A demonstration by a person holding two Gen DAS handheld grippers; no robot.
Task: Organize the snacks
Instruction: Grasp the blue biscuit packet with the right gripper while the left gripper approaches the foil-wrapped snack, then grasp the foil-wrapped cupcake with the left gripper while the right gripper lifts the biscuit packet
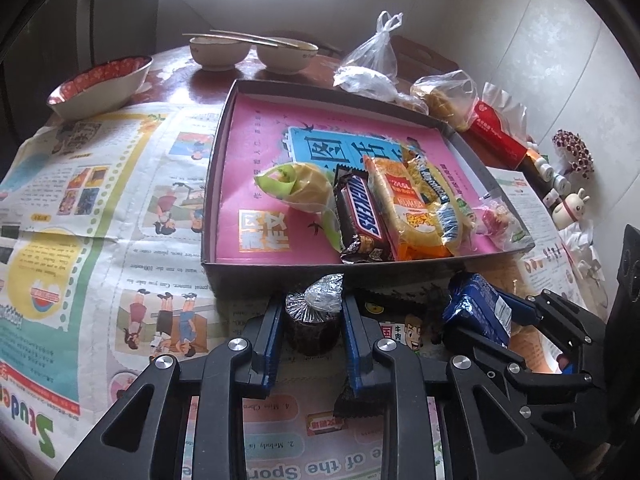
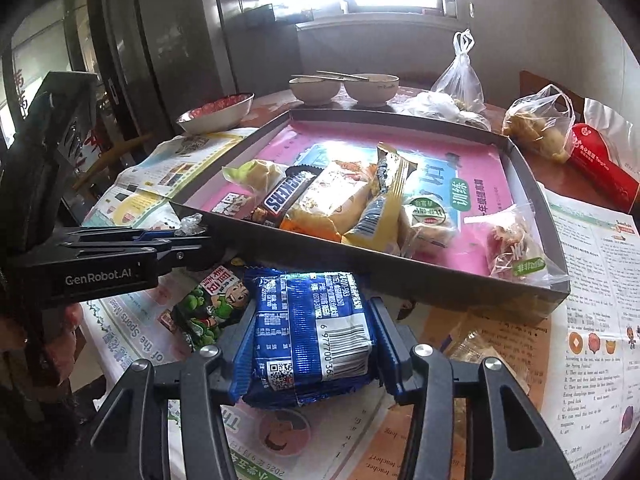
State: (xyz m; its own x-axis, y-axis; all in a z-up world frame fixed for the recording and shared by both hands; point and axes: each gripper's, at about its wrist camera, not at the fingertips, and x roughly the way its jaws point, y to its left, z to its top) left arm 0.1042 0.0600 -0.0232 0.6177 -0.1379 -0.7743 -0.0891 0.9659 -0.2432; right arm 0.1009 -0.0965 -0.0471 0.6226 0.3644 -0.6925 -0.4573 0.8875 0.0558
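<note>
My left gripper (image 1: 312, 309) is shut on a small round dark snack with a crinkled foil top (image 1: 316, 312), just in front of the box's near wall. A shallow dark cardboard box (image 1: 276, 272) lined in pink holds a Snickers bar (image 1: 362, 216), an orange packet (image 1: 404, 208) and several other wrapped snacks along its near side. My right gripper (image 2: 314, 316) is shut on a blue snack packet (image 2: 312, 332), held over the newspaper in front of the box (image 2: 360, 266). A green cartoon packet (image 2: 208, 308) lies on the paper between both grippers.
Newspaper (image 1: 100, 200) covers the table. Behind the box stand two pale bowls with chopsticks (image 1: 218, 52) and a red-lined bowl (image 1: 100, 84). Tied plastic bags (image 1: 372, 68), a red tissue pack (image 1: 496, 132) and small figurines (image 1: 568, 204) crowd the right side.
</note>
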